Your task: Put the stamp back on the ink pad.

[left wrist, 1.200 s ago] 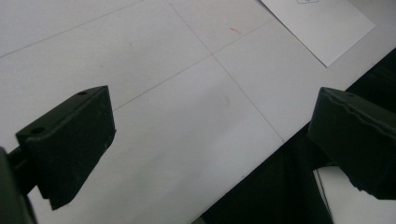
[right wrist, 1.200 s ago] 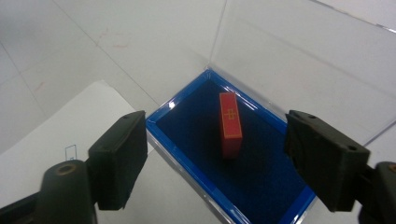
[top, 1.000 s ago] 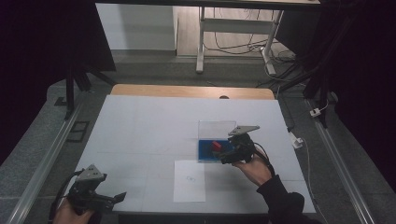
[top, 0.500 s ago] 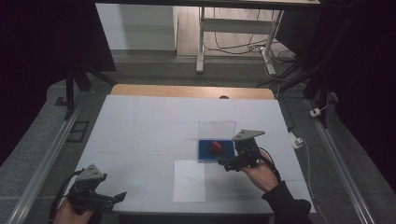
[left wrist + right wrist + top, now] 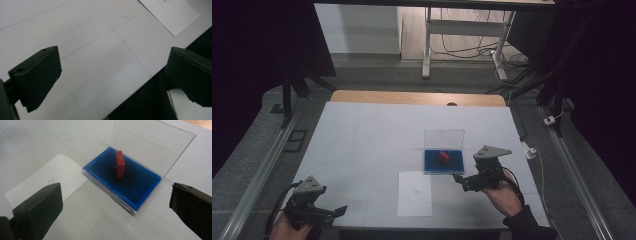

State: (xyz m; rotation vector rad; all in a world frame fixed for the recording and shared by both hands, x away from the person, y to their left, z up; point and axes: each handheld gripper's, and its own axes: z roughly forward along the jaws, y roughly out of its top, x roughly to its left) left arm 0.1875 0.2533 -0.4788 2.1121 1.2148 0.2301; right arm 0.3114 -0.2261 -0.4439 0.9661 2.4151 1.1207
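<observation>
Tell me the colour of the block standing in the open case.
Red block; clearest in the right gripper view.

One red block (image 5: 120, 164), one blue case (image 5: 140, 201) with one clear lid (image 5: 150, 147), one paper sheet (image 5: 414, 194) at the case's seven o'clock, one table (image 5: 362, 135) and two grippers are counted.

The surface (image 5: 377, 135) is seen from above its near edge, looking forward and down. Close, low views are taken along each pair of tongs; the paper (image 5: 414, 193) and blue case (image 5: 443, 162) are shared.
</observation>
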